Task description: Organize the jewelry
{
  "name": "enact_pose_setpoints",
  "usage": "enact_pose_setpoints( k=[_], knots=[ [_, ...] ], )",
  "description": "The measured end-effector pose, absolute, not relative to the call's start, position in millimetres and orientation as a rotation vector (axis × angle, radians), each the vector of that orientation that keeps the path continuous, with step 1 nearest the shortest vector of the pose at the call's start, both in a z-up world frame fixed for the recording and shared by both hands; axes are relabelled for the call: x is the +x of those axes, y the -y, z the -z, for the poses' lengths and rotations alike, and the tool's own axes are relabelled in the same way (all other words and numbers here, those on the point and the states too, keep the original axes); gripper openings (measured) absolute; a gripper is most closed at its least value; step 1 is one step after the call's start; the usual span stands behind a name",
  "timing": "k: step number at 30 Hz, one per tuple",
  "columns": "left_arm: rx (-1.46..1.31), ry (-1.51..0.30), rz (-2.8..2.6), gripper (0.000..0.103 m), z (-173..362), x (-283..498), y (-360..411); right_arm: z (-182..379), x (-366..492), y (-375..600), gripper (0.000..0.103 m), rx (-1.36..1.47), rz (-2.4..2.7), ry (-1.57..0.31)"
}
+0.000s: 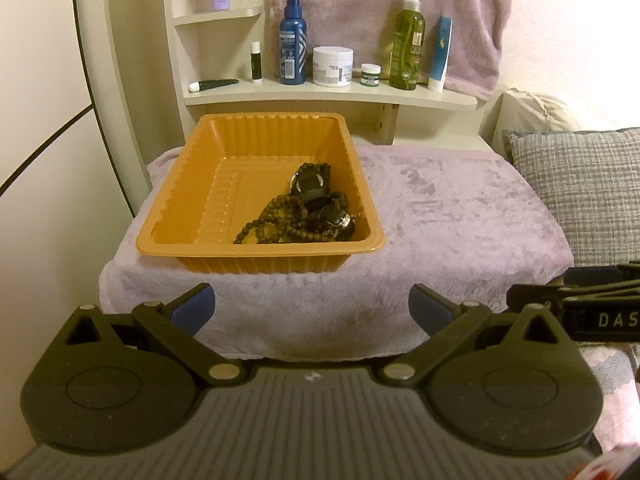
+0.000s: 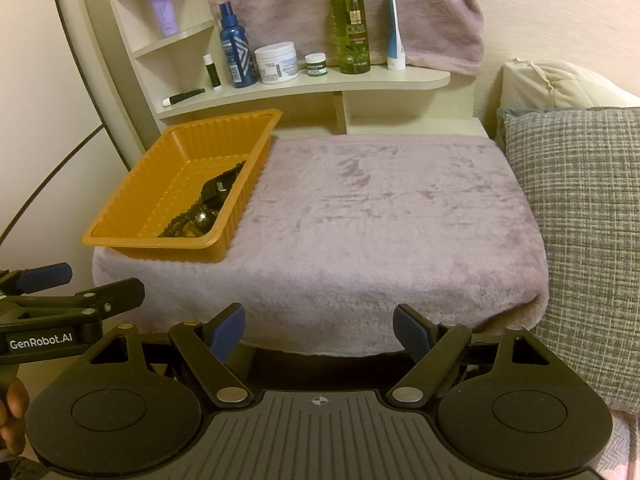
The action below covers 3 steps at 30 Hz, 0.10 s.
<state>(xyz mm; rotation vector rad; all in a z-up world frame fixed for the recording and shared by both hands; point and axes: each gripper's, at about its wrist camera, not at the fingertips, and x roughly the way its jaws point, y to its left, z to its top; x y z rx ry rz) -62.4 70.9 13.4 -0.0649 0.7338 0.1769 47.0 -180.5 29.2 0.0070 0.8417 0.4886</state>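
Orange tray (image 1: 168,216) holds beaded jewelry (image 1: 304,212); left tool (image 1: 312,312) and right tool (image 2: 319,330) both spread, empty.

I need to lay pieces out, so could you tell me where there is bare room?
Free: the blanket between the tray and the pillow, and the tray's left half. Crowded: its right corner with the jewelry, and the shelf of bottles.

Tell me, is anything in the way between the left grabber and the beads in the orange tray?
Only the orange tray's own near wall. The left gripper hangs open in front of it, and the beads lie low inside by the right wall, so it must go over the rim. Nothing else blocks it.
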Motion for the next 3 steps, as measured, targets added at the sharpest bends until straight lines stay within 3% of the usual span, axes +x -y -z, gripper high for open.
enact_pose_setpoints(
  k=[3],
  knots=[
    [-0.074, -0.736, -0.173, 0.102, -12.5, -61.2, -72.0, -29.4, 46.9, 180.4, 0.081, 0.007, -0.489, -0.842]
  ],
)
